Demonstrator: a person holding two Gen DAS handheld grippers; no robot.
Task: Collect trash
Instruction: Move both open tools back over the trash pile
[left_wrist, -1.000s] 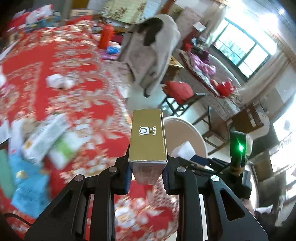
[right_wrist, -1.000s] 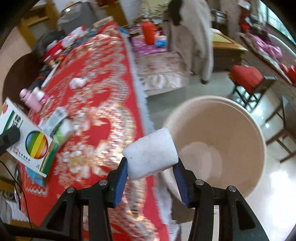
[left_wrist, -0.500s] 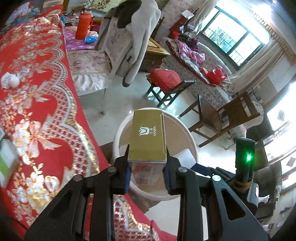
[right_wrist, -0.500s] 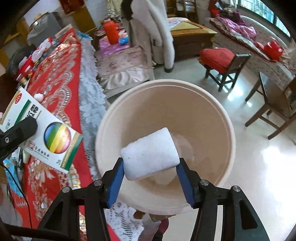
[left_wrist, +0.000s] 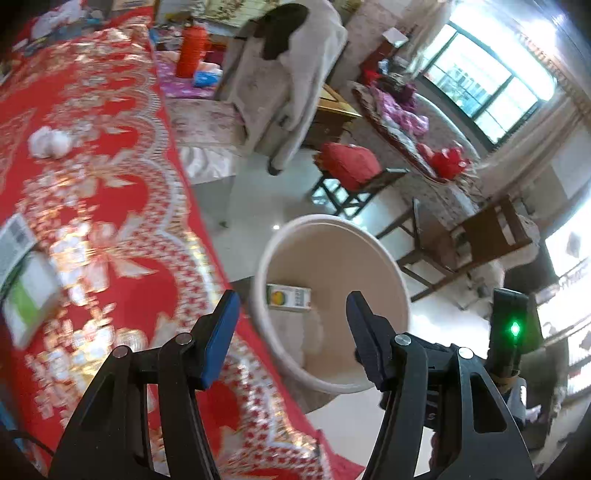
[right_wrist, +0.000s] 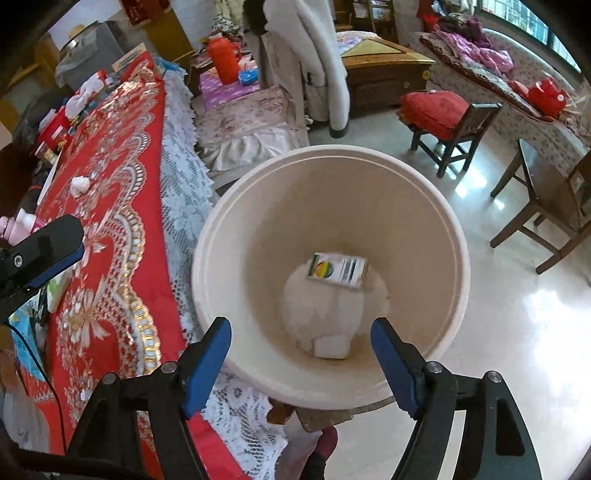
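A cream round bin (right_wrist: 436, 206) stands on the floor beside the table with the red cloth (right_wrist: 110, 177). Inside it lie a box with a rainbow circle (right_wrist: 337, 268) and a white foam block (right_wrist: 331, 347). My right gripper (right_wrist: 301, 350) is open and empty right above the bin. My left gripper (left_wrist: 291, 328) is open and empty over the table edge, with the bin (left_wrist: 384, 254) and the box (left_wrist: 288, 297) just ahead. A crumpled white tissue (left_wrist: 50, 142) and a green-and-white packet (left_wrist: 29, 299) lie on the cloth.
A chair draped with a grey coat (left_wrist: 288, 81) stands behind the bin. A red-cushioned stool (right_wrist: 443, 118) and wooden chairs (right_wrist: 546, 206) stand on the tiled floor to the right. A red thermos (right_wrist: 221, 61) sits at the back. Lace trim (right_wrist: 181, 192) hangs off the table edge.
Both grippers opened. The gold box left my left gripper and the white foam block left my right gripper; the block now lies in the bin. The left view swung back toward the table.
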